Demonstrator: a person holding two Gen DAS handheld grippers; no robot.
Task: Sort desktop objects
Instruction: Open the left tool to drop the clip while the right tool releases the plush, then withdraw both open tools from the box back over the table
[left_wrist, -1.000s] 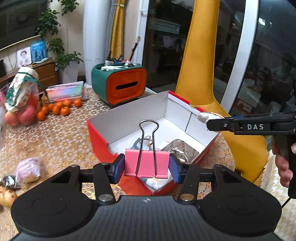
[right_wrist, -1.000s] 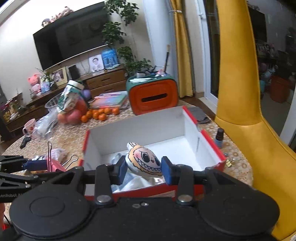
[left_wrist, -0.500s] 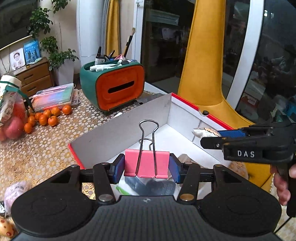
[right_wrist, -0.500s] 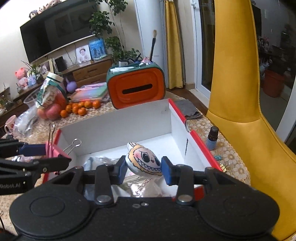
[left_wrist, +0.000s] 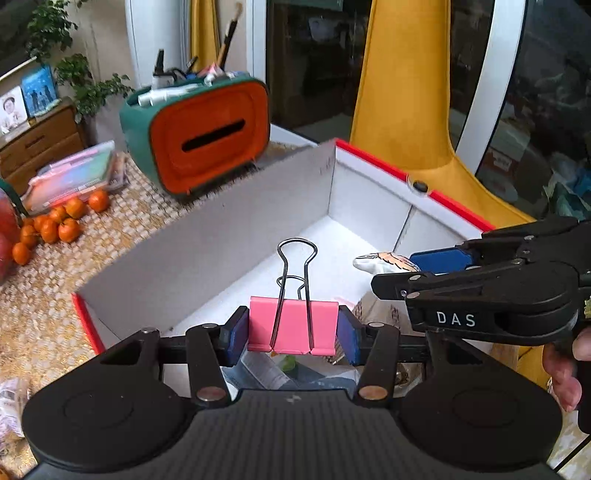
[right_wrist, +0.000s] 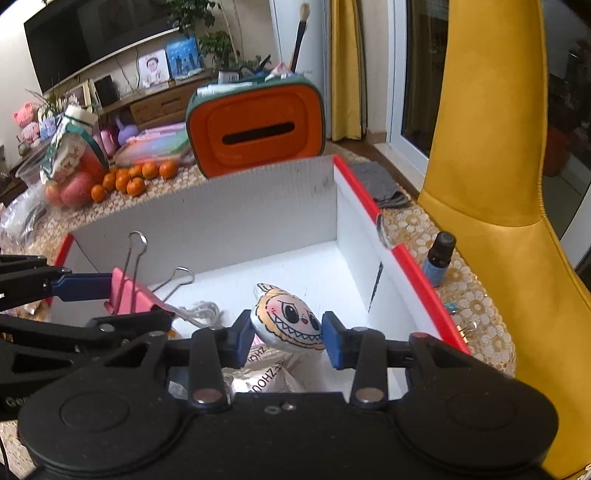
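Both loads hang over the open red-edged cardboard box (right_wrist: 369, 206) — the drop-off step. The left gripper (left_wrist: 293, 328) clamps a pink binder clip (left_wrist: 293, 325) with wire handles; at its 3 o'clock, the right gripper (right_wrist: 287, 338) pinches a soft, grinning cartoon-face charm (right_wrist: 290, 325). Next, each must probably lower and release inside.

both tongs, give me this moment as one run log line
left tongs: shut on pink clip | right tongs: shut on toy face | both over red box | nothing dropped yet
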